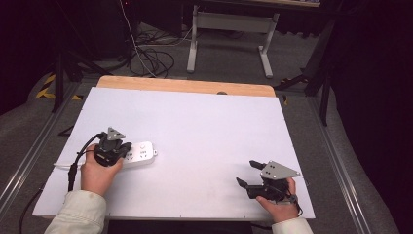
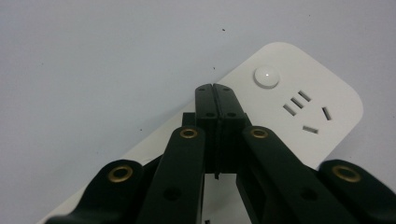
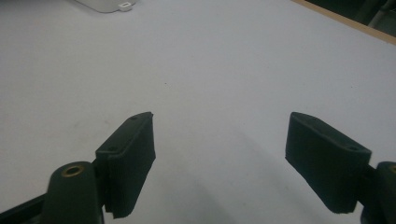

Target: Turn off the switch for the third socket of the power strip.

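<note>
**Pressing down on the power strip with closed jaws**

We are holding the left gripper point(image 2: 215, 88) over the white power strip point(image 2: 299, 107), which is lying flat on the white desk point(image 1: 204, 126) toward its left side, near the front edge. Its jaws are standing fully closed, pads together with nothing between them, and their tips are resting on or just above the strip's top face, just beside the round button point(image 2: 266, 76) and a set of socket slots. Whether the tips are actually touching the plastic we cannot tell.

We are keeping the right gripper point(image 1: 247, 174) low at the front right of the desk, well apart from the strip, with its jaws standing wide open and holding nothing; in the right gripper view the bare desk is lying between the two pads point(image 3: 128, 154).

We are judging this as the step of poking or steadying the strip with the closed left tips, perhaps aiming for the button. The next move is calling for a small shift of the tips toward that button and a light push straight down, so the strip is not sliding.

No containers are standing on the desk.
</note>
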The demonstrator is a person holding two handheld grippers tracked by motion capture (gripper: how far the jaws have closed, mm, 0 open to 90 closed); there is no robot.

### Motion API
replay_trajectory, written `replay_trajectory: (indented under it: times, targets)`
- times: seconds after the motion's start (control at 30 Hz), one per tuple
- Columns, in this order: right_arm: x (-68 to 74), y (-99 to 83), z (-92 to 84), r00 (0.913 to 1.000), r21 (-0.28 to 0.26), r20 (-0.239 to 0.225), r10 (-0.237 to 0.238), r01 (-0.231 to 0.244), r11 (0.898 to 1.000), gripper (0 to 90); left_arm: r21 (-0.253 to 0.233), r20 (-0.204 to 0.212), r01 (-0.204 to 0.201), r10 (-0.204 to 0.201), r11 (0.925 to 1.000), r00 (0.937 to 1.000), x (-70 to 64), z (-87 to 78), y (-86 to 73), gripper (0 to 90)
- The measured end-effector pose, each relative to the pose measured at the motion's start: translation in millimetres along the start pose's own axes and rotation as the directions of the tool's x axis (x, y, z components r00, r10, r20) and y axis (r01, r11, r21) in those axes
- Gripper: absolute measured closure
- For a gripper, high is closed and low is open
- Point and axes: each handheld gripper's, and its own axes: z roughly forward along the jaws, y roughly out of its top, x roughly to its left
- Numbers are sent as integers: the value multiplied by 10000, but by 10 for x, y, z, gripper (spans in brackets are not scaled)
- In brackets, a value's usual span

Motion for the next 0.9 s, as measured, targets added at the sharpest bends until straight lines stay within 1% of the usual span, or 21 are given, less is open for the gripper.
replay_trajectory:
  times: [0.03,0.2,0.3,0.4,0.43,0.5,0.53,0.57,0.6,0.67,0.73,0.77,0.8,0.9]
  targets:
    - [0,0,0,10000,1,0,4,-4,10000,245,-16,66,92,-92,10000,9999,5,8,-3,898]
    - [0,0,-2,10000,-8,6,4,-4,10000,245,-8,27,93,-93,10000,10000,1,7,-1,898]
    - [1,0,0,10000,5,-2,-5,5,10000,244,-6,121,113,-113,9999,9999,14,2,-5,898]
    - [4,-1,2,10000,57,-12,20,-20,10000,245,-55,-31,74,-74,10000,10000,-7,0,-7,898]
    - [-1,-3,6,10000,78,-29,10,-10,10000,245,-266,-91,97,-100,9996,9999,-16,3,-17,897]
    - [-9,-5,14,10000,54,-41,-2,2,10000,244,-353,87,318,-315,9989,9995,3,-9,-2,894]
    - [-10,-6,19,10000,77,-25,-4,5,10000,245,-353,87,318,-315,9989,9995,3,-9,-2,892]
    - [-6,-7,21,10000,120,-35,34,-33,9999,245,-417,191,420,-412,9982,9990,12,-7,-6,891]
    - [-6,-6,23,10000,123,-36,21,-21,9999,245,-392,260,420,-410,9983,9988,25,-12,-7,884]
    - [-6,-7,22,10000,116,-32,23,-23,9999,245,-376,383,573,-559,9976,9977,42,-21,-11,873]
    - [-11,-8,18,10000,103,-18,52,-52,9999,244,-402,290,582,-571,9975,9979,62,-32,-21,865]
    - [-12,-9,18,10000,99,-14,50,-50,9999,244,-474,380,723,-705,9963,9968,67,-42,-26,875]
    - [-14,-8,18,10000,71,-15,10,-9,10000,245,-535,413,773,-751,9956,9963,76,-56,-27,881]
    - [-14,-9,18,10000,73,-13,8,-8,10000,245,-752,442,759,-727,9943,9964,87,-94,-24,884]
